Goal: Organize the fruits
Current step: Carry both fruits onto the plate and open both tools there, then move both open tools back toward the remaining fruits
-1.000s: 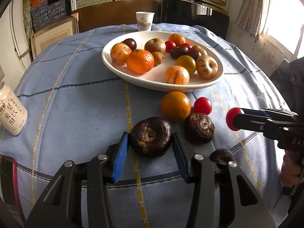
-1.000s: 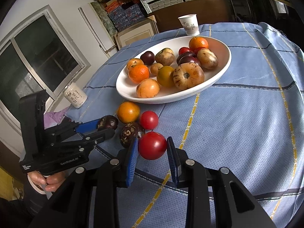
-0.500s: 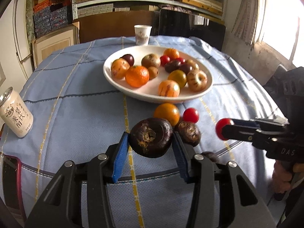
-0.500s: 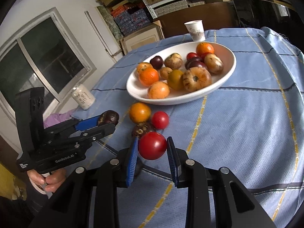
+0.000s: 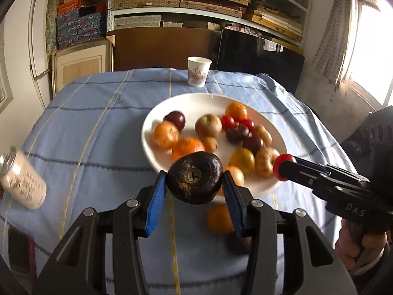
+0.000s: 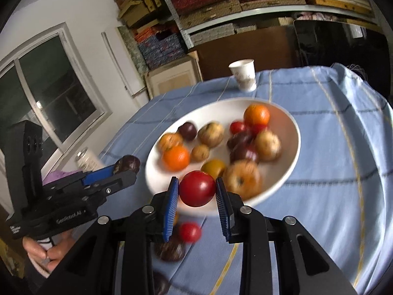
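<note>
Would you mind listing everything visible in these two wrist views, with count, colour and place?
plate: one, white, mid-table, heaped with orange, yellow, red, brownish and dark purple fruit; blur prevents an exact count.
dark fruit: one, purple-brown, clamped in the left gripper.
tomato: one, red, clamped in the right gripper.
loose fruit: one orange, one small red, at least one dark, on the cloth before the plate.
paper cup: one, white, behind the plate.
can: one, white, left table edge.
tablecloth: one, blue, striped.
shelves: stacked boxes, back wall.
hands: two, each holding a gripper handle.
</note>
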A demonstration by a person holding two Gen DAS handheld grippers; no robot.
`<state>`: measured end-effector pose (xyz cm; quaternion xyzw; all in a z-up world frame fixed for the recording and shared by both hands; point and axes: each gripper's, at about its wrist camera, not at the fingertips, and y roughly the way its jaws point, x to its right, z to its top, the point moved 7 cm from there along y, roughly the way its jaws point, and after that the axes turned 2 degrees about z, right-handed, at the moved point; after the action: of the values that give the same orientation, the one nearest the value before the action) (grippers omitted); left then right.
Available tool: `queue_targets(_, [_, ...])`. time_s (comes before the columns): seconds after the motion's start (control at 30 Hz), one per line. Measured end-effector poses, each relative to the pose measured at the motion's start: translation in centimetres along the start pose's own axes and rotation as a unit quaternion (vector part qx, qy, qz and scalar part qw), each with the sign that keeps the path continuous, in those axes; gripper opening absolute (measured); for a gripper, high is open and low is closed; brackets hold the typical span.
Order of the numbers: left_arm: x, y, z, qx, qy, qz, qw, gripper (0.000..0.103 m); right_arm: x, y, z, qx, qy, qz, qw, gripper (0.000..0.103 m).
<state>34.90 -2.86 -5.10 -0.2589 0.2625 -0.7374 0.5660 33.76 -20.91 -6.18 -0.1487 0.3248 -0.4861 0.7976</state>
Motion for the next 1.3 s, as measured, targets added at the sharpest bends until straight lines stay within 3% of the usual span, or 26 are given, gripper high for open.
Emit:
queue_targets(0.2, [0.1, 3.5, 4.2, 0.008, 0.005, 0.013, 0.9999, 0.045, 1.7, 2.9, 3.4, 0.016, -0.019, -0.044, 0.999, 0.031])
queue_targets(0.5, [-1.3, 9.0, 6.7, -0.023, -0.002, 0.039, 0.999, 0.046, 2.9, 6.8, 4.7, -0.001, -0.026, -0.048, 0.999, 0.032])
queue_targets(0.53, [-1.5, 9.0, 6.7, -0.021, -0.006, 0.042, 0.9989, 0.048, 2.9, 6.8, 4.7, 0.001, -0.024, -0.044, 0.999, 0.037])
queue_targets(0.6, [-1.9, 8.3, 6.8, -0.01, -0.015, 0.055, 0.9984, 0.07, 2.8, 6.2, 4.8, 0.009, -0.019, -0.039, 0.999, 0.039])
queue_targets(0.7, [-2.0, 6.4, 6.8, 0.006, -0.019, 0.064, 0.9977, 0.075, 2.2, 4.6, 4.8, 0.019, -0.021, -0.03, 0.999, 0.04])
queue_targets(0.9, [-2.1, 1.6, 4.9, 0.029, -0.035, 0.076, 0.9961, 0.095, 0.5, 1.4, 3.0, 0.029, -0.033, -0.021, 0.999, 0.054])
queue_targets(1.07, [-3.2, -0.8, 1.3, 0.026, -0.055, 0.077, 0.9952, 0.098, -1.2, -0.7, -0.3, 0.018, -0.04, 0.001, 0.999, 0.066])
queue_targets(1.2, [-5.4, -0.6, -2.2, 0.001, -0.08, 0.107, 0.991, 0.098, -2.2, -0.4, -4.3, -0.029, -0.046, 0.013, 0.998, 0.068])
queue_targets(1.3, [-6.5, -0.2, -4.1, -0.026, -0.097, 0.109, 0.9889, 0.098, -3.4, -0.2, -6.6, -0.066, -0.062, 0.026, 0.996, 0.068])
